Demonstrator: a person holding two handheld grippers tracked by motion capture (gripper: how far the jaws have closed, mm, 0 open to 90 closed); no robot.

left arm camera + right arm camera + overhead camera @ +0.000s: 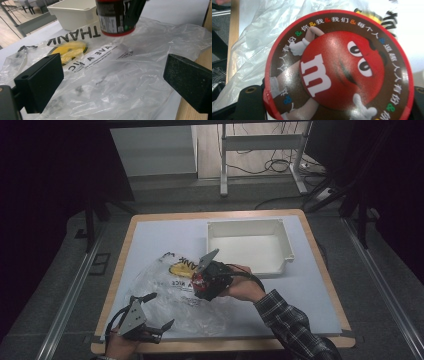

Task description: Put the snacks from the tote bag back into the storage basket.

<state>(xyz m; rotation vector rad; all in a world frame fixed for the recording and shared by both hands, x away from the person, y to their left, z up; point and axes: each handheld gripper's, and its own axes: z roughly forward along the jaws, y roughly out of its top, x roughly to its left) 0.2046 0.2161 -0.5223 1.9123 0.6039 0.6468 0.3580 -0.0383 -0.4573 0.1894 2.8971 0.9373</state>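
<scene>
My right gripper [206,281] is shut on a round candy tub [198,289] with a brown body and red rim. It holds the tub just above a crumpled clear plastic bag [167,292] printed with black letters and a yellow mark. In the right gripper view the tub's lid [342,70], with a red cartoon candy on it, sits between the jaws of my right gripper [334,100]. My left gripper [161,310] stands open at the table's front left, at the bag's near edge. In the left gripper view my left gripper [112,80] has its jaws wide apart over the bag [120,62], with the tub [113,17] hanging beyond.
A white open bin [247,227] stands at the back right of the white mat, also seen as the bin [72,15] in the left gripper view. The mat's wooden table edge [220,345] runs along the front. A plaid-sleeved forearm [290,320] comes in from the lower right.
</scene>
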